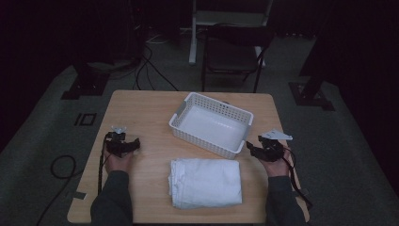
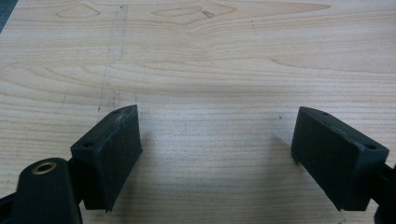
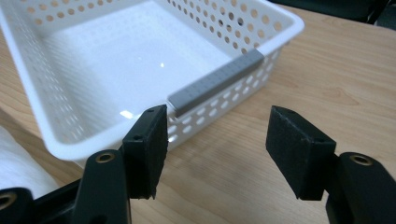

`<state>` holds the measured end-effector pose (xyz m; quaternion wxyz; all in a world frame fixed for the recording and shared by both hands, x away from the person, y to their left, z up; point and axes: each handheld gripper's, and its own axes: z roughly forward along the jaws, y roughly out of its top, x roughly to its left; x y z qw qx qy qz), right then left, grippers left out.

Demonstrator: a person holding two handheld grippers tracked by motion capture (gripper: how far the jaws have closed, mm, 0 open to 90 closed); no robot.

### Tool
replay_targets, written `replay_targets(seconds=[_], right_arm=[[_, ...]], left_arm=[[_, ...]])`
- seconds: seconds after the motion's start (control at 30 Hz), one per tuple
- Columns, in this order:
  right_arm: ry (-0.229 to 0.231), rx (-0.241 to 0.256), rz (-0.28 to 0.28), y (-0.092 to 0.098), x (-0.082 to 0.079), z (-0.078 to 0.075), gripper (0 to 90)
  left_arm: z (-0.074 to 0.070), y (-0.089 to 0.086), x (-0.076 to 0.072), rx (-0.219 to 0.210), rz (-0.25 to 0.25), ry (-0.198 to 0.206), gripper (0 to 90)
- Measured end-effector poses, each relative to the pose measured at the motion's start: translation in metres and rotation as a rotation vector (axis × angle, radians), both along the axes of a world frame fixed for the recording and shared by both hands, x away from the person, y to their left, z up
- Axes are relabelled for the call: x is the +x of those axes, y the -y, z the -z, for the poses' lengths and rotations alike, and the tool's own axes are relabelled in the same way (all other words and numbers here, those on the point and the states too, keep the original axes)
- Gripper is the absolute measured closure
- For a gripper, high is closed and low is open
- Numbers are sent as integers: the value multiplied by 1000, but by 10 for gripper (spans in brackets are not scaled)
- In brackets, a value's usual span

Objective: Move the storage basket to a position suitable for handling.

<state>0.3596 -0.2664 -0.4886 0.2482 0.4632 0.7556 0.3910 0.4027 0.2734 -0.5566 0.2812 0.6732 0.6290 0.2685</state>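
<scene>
A folded white towel (image 1: 205, 182) lies on the wooden table (image 1: 141, 113) near its front edge, between the person's two hands. Behind it stands an empty white perforated basket (image 1: 212, 125), turned at an angle; the right gripper view shows its grey handle strip (image 3: 215, 82) close ahead. My left gripper (image 1: 133, 145) rests open on the table left of the towel, its jaws wide apart over bare wood (image 2: 215, 135). My right gripper (image 1: 250, 147) is open beside the basket's right end (image 3: 219, 135), with nothing between its jaws. A corner of the towel (image 3: 16, 163) shows at the left edge.
A dark chair (image 1: 233, 54) stands beyond the table's far edge, with a white frame (image 1: 226, 19) behind it. Cables (image 1: 150, 70) run over the grey floor at the back left. Each gripper trails a cable off the table's front.
</scene>
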Motion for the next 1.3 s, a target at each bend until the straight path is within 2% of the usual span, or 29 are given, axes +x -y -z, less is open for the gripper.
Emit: replay_targets(seconds=[0.37, 0.63, 0.83, 0.97, 1.07, 1.3], right_arm=[[-18, 32, 7, -20, 1, -4, 394], [-29, 21, 8, -33, 3, 0, 392], [-52, -24, 2, -44, 7, 4, 382], [-64, -12, 19, -44, 9, 4, 387], [-63, -10, 25, -44, 10, 5, 392], [-61, -13, 30, -43, 16, 5, 437]], left_arm=[[0, 4, -5, 0, 7, 1, 156], [0, 7, -9, 2, 24, 0, 156], [0, 9, -14, 0, 40, 2, 163], [-1, 14, -25, -1, 74, 17, 257], [0, 17, -33, -4, 107, 31, 366], [-1, 20, -37, -5, 104, 35, 418]])
